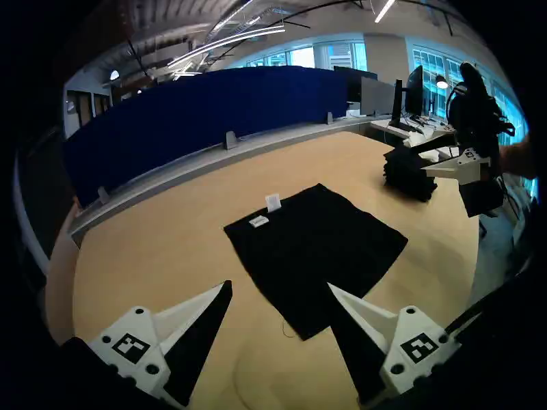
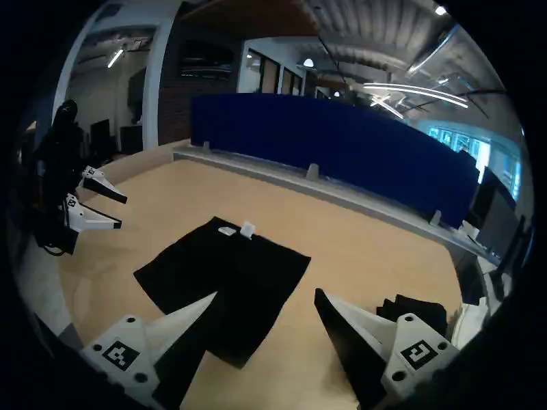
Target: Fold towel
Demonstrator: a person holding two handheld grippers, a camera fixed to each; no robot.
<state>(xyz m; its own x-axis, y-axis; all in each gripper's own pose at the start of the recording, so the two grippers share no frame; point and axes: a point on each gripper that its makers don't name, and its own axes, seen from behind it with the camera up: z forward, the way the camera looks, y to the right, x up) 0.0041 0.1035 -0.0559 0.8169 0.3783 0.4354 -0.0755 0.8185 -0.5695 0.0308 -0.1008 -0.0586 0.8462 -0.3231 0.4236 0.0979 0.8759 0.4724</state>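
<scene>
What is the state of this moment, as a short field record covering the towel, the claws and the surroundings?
towel: black towel spread flat on the table, white tags at its far edge
left claw: open, holding nothing, raised over the towel's near edge
right claw: open, holding nothing, raised over the towel's near edge
other items: stack of dark folded cloths on the table, apart from the towel
backdrop: blue divider along the table's far side

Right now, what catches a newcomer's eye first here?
A black towel lies spread flat on the pale wooden table, white tags at its far edge. The left hand-held gripper and right hand-held gripper point at it, both open, holding nothing. A blue partition runs along the table's far side.
</scene>
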